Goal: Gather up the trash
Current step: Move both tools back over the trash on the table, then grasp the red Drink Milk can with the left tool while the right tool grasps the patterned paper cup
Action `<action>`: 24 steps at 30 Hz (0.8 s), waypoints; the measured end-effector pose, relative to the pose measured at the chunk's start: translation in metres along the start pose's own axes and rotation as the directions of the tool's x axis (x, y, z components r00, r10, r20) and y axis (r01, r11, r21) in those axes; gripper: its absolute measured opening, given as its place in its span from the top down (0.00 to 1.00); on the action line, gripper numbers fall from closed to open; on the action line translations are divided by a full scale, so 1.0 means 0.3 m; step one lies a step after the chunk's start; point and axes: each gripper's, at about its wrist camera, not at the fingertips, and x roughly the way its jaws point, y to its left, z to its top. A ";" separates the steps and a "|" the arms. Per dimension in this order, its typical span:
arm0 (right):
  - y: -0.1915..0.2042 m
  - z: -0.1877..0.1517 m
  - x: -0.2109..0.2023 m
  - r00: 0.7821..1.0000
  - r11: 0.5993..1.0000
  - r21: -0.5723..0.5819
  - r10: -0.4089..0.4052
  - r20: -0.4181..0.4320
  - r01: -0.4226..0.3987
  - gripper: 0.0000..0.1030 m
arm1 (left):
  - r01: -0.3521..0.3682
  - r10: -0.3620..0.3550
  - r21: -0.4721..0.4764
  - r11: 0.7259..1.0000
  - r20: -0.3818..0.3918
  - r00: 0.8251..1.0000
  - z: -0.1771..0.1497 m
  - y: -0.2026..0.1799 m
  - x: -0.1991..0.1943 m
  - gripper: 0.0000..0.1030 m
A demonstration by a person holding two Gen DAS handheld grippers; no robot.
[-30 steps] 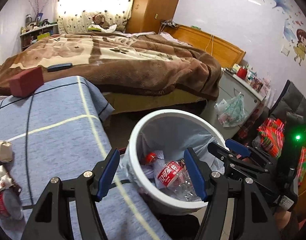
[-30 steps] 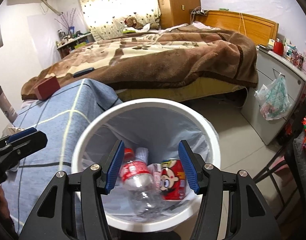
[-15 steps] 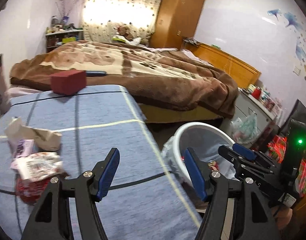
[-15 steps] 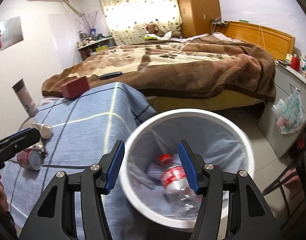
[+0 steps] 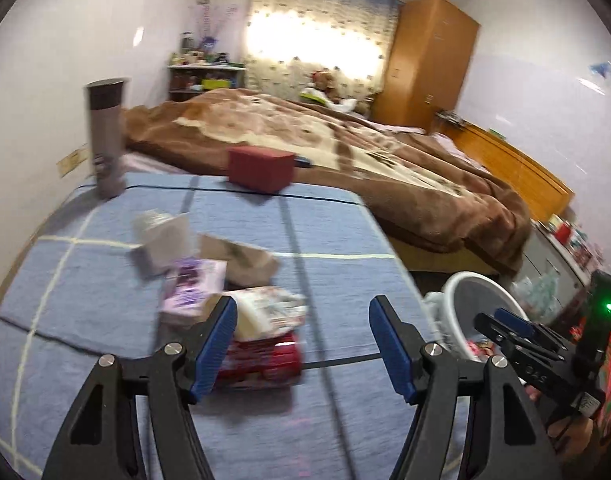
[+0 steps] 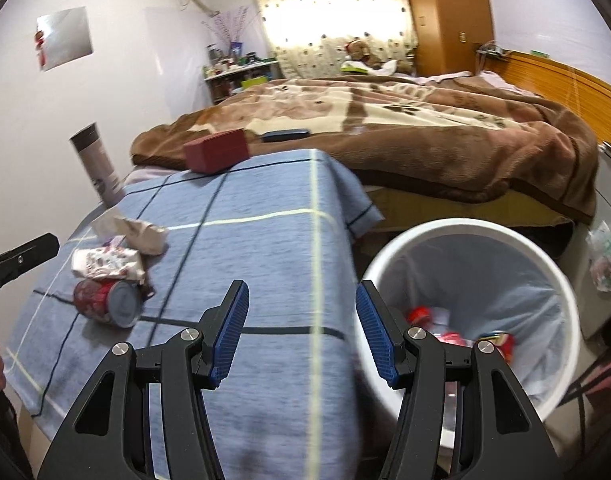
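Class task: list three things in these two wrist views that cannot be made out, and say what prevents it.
1. Red can, left wrist view: label unreadable, motion blur.
2. White bin, right wrist view: some contents hidden by the right hand-held gripper.
3. Shelf items, right wrist view: too small to identify.

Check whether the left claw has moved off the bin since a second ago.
Yes. The left claw has swung away from the white bin, which now sits to its right, and it faces the red can on the blue cloth.
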 end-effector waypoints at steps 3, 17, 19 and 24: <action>0.055 -0.003 0.012 0.999 0.999 -0.020 0.037 -0.011 -0.037 0.44 | -0.036 0.036 -0.035 0.999 0.004 0.999 -0.013 0.074 -0.020 0.32; 0.288 0.019 0.047 0.974 0.965 -0.132 0.222 -0.036 -0.225 0.44 | -0.118 0.115 -0.108 0.987 -0.033 0.993 -0.068 0.294 -0.050 0.31; 0.344 0.027 0.041 0.965 0.948 -0.178 0.262 -0.035 -0.264 0.44 | -0.118 0.115 -0.116 0.986 -0.038 0.993 -0.075 0.312 -0.046 0.31; 0.478 0.044 0.061 0.947 0.908 -0.271 0.316 -0.060 -0.320 0.44 | -0.129 0.123 -0.135 0.982 -0.051 0.991 -0.084 0.348 -0.039 0.31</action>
